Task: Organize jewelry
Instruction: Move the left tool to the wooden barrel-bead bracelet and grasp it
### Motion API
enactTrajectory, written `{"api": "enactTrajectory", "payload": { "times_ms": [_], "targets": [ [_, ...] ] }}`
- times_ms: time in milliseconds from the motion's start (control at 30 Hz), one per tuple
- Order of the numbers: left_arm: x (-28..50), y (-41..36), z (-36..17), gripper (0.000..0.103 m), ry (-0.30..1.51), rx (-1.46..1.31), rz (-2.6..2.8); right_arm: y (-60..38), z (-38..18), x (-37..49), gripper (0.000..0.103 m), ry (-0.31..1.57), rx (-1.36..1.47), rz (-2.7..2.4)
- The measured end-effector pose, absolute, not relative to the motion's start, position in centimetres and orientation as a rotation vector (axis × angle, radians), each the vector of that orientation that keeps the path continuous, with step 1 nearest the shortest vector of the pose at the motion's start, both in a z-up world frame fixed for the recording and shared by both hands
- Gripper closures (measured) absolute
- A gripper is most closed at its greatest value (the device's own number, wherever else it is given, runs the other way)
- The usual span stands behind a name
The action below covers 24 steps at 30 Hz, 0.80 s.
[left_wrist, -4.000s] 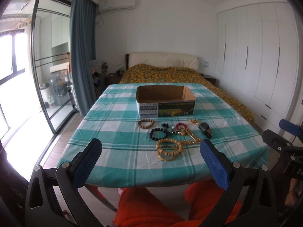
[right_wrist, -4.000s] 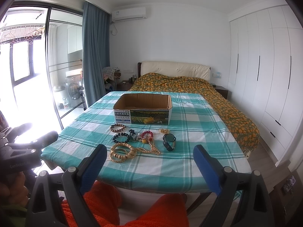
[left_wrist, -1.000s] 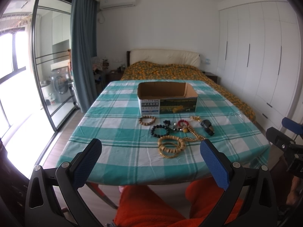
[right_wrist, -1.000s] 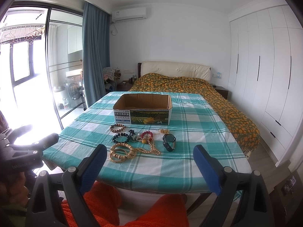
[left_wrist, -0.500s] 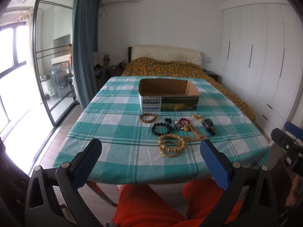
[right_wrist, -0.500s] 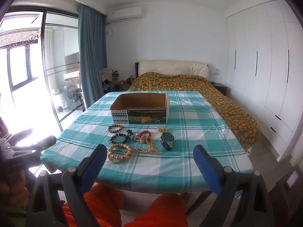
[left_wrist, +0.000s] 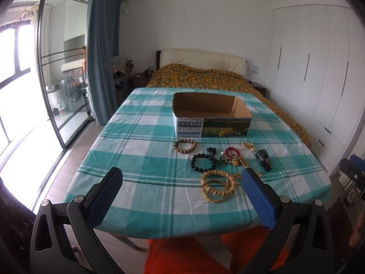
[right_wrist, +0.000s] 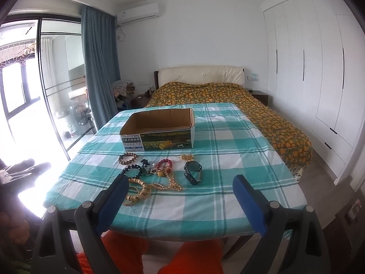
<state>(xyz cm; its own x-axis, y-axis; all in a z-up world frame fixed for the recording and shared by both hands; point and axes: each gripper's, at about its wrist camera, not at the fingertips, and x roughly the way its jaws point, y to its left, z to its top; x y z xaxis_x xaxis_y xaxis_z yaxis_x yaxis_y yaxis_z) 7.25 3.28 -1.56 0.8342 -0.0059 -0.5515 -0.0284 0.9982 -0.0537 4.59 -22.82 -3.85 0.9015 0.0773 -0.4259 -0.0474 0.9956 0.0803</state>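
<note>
We see a bed (right_wrist: 228,91) with an orange-patterned cover at the far end of the room, and in front of it the worktop (left_wrist: 141,141) under a teal-and-white checked cloth. On the cloth, towards the far side, stands an open cardboard box (left_wrist: 211,118), and nothing shows inside it from either wrist view. Between the box and the near edge lies the jewelry, all on the cloth and outside the box. Nearest us is a stack of pale wooden bangles (left_wrist: 219,183) resting on a gold chain. Just beyond it lies a black bead bracelet (left_wrist: 203,163), and closer to the box a brown bead bracelet (left_wrist: 185,145). To the right of these we find a red bead bracelet (right_wrist: 164,163) tangled with small charms, then a dark wristwatch (right_wrist: 193,172) lying apart on its side. Our left gripper (left_wrist: 181,191) hovers short of the near edge with its fingers spread wide and holding nothing. Our right gripper (right_wrist: 180,194) does likewise, its fingers wide apart and bare.
</note>
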Motion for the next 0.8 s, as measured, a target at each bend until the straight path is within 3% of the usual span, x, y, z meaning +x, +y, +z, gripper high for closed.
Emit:
{"api": "enactTrajectory", "payload": {
  "times_ms": [800],
  "targets": [
    [16.4, -0.4, -11.0, 0.0, 0.901, -0.085, -0.316, -24.4, -9.4, 14.2, 0.009, 0.669, 0.092, 0.108]
  ]
}}
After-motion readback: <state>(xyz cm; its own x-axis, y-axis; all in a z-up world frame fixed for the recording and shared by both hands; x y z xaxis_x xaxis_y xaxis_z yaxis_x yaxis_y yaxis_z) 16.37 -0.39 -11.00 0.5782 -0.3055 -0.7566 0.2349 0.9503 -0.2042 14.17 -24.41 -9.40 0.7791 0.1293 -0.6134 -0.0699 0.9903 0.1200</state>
